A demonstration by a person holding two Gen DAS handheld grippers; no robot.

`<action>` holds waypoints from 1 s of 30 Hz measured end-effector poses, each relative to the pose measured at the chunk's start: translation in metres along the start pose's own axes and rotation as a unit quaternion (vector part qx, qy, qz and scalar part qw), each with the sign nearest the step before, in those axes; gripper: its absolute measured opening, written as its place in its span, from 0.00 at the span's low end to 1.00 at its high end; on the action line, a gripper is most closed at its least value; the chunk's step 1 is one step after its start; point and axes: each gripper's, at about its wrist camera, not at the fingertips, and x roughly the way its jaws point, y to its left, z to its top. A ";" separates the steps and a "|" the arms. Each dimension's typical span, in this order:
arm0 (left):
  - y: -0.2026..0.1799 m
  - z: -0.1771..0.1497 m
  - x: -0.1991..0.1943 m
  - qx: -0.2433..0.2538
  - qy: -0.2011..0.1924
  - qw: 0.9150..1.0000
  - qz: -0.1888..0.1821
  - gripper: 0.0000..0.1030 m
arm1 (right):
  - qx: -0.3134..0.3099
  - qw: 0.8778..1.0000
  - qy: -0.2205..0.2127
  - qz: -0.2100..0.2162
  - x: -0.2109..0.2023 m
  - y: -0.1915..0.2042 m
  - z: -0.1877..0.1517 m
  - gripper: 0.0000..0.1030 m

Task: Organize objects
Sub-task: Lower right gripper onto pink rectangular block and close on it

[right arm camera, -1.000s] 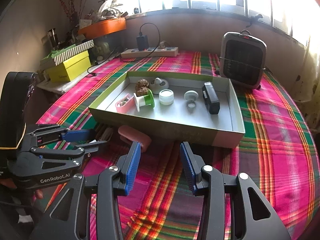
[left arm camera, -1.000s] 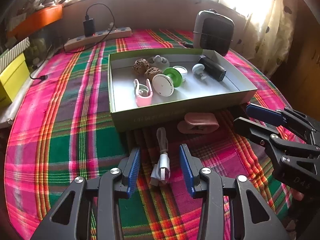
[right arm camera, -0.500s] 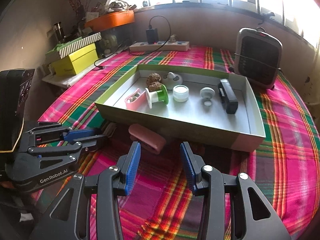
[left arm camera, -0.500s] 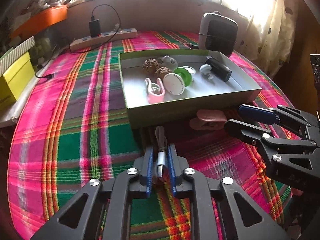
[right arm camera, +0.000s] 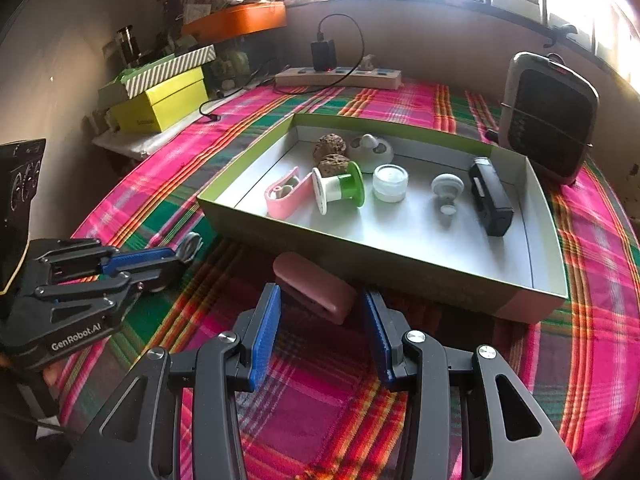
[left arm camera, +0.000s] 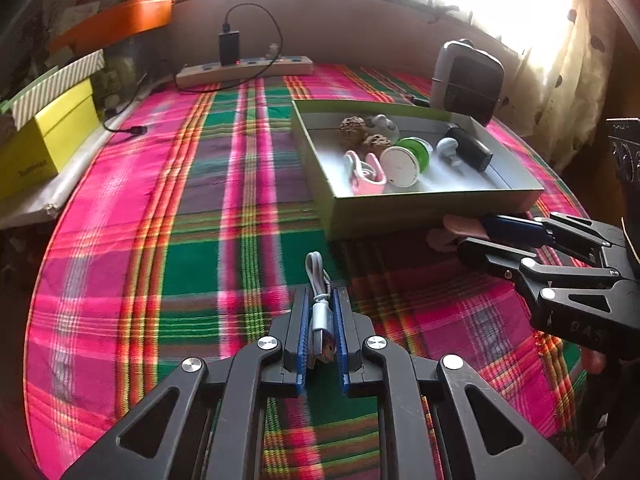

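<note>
My left gripper (left arm camera: 321,312) is shut on a coiled white USB cable (left arm camera: 320,312) and holds it above the plaid cloth, left of the green box (left arm camera: 400,208). It also shows in the right wrist view (right arm camera: 168,260). My right gripper (right arm camera: 320,312) is open, its blue pads on either side of a pink case (right arm camera: 316,288) that lies on the cloth in front of the box (right arm camera: 380,256). The box holds a pink clip (right arm camera: 284,196), a green-and-white spool (right arm camera: 340,188), two brown balls (right arm camera: 328,148), a small jar (right arm camera: 390,182) and a black device (right arm camera: 490,200).
A grey heater (right arm camera: 548,116) stands behind the box at the right. A power strip (right arm camera: 338,76) with a plugged charger lies at the back. Yellow and striped boxes (right arm camera: 160,92) sit at the back left. The round table's edge (left arm camera: 44,264) curves on the left.
My left gripper closed on the USB cable and lifted it back and to the left. My right gripper moved forward until its open fingers flank the pink case.
</note>
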 end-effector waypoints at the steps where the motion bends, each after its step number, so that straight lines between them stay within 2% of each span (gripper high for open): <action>1: 0.001 0.000 0.000 -0.002 -0.001 1.000 -0.002 0.11 | -0.004 1.000 0.001 0.001 0.001 0.002 0.000 0.42; 14: 0.004 -0.002 -0.001 -0.008 -0.005 1.000 -0.011 0.11 | -0.033 0.999 0.017 0.032 0.003 0.024 -0.004 0.42; 30: 0.005 -0.001 0.000 -0.010 -0.005 1.000 -0.014 0.11 | -0.046 0.999 0.029 -0.007 0.017 0.033 0.004 0.42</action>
